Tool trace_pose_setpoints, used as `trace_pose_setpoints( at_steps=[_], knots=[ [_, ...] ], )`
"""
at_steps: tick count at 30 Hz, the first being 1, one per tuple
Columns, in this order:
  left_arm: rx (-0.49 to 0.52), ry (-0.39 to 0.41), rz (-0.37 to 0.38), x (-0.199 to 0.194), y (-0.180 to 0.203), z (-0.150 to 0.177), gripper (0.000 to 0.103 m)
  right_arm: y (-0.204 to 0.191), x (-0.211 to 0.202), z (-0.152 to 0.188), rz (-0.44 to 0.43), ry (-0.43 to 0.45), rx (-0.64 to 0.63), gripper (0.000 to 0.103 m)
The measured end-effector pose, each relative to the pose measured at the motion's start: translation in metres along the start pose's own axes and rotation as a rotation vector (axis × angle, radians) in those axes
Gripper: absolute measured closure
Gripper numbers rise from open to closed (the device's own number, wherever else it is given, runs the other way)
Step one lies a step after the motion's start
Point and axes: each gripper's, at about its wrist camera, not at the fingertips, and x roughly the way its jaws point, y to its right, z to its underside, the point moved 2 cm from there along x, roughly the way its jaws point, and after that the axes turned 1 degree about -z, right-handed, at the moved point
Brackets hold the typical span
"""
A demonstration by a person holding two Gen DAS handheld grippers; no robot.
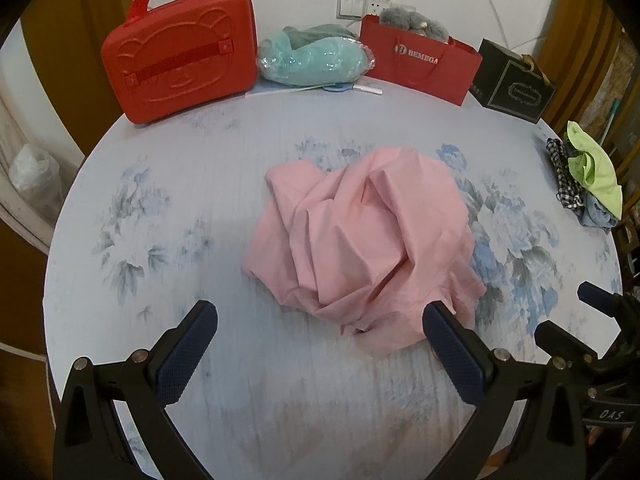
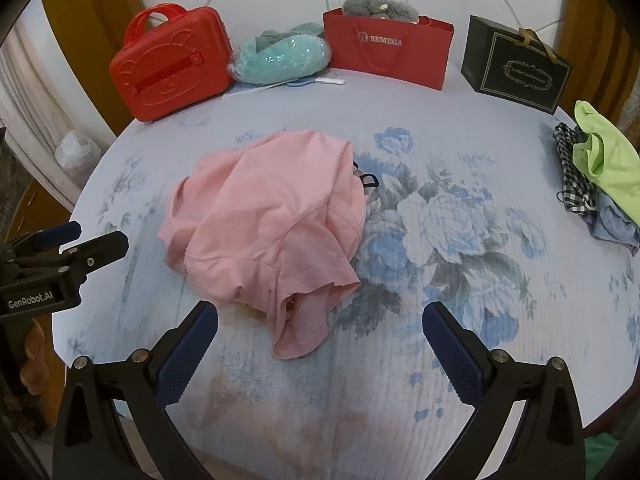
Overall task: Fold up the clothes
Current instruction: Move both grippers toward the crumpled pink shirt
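So far we have nothing in hand: the left gripper (image 1: 320,344) has its jaws spread wide and bare, and the right gripper (image 2: 320,344) is just as wide and just as bare. Both hover low over the near part of the bed (image 2: 460,360), which wears a pale sheet printed with blue flowers.

Just ahead of our jaws lies the pink shirt (image 2: 264,224), heaped in a crumpled mound near the middle of the bed. From the left wrist view its near hem sits beside our right-hand finger; from the right wrist view a sleeve opening points toward us between the fingers. No crease or flat panel shows anywhere, so we judge the folding not yet begun: the shirt has to be spread out first, then folded.

Off at the right edge waits a small pile of clothes (image 2: 600,176), lime green on top of checked and blue cloth, also unfolded as far as we can tell.

Along the headboard stand a red case (image 2: 168,68), a teal bundle in plastic (image 2: 280,56), a red paper bag (image 2: 388,52) and a black gift bag (image 2: 516,68).
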Motion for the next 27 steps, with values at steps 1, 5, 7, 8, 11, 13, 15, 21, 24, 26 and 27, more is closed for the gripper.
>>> trace_pose_setpoints(
  at_steps=[1,5,7,8,11,13,15,21,24,26,27],
  knots=[
    [-0.002,-0.001,0.000,0.000,0.000,0.000,0.000,0.000,0.000,0.000,0.001,-0.001,0.000,0.000],
    [-0.004,-0.002,-0.001,0.001,-0.001,0.000,0.000,-0.001,0.002,-0.001,0.002,-0.005,-0.001,0.000],
    [-0.005,-0.006,0.000,0.002,-0.001,0.000,0.000,-0.001,0.003,-0.001,0.003,-0.007,-0.003,0.000],
    [-0.006,-0.010,0.001,0.003,-0.001,0.000,0.000,-0.001,0.003,-0.001,0.003,-0.008,-0.003,0.000],
    [-0.008,-0.018,0.006,0.004,-0.001,0.000,0.000,-0.001,0.005,0.000,0.003,-0.012,-0.004,0.000],
    [-0.009,-0.022,0.007,0.006,-0.002,0.000,0.000,-0.001,0.006,0.000,0.004,-0.016,-0.005,0.000],
    [-0.010,-0.025,0.008,0.007,-0.002,0.000,0.000,-0.001,0.007,0.000,0.006,-0.020,-0.005,0.000],
    [-0.016,-0.048,0.014,0.014,-0.003,0.000,0.000,0.000,0.013,0.001,0.009,-0.037,-0.002,0.000],
    [-0.021,-0.055,0.017,0.018,-0.004,0.000,0.000,0.000,0.017,0.001,0.009,-0.046,-0.001,0.000],
    [-0.022,-0.061,0.021,0.022,-0.005,0.000,0.000,0.001,0.021,0.000,0.011,-0.056,0.001,0.000],
    [-0.026,-0.067,0.025,0.024,-0.005,-0.001,0.000,0.002,0.023,0.000,0.011,-0.061,0.002,0.000]
  ],
)
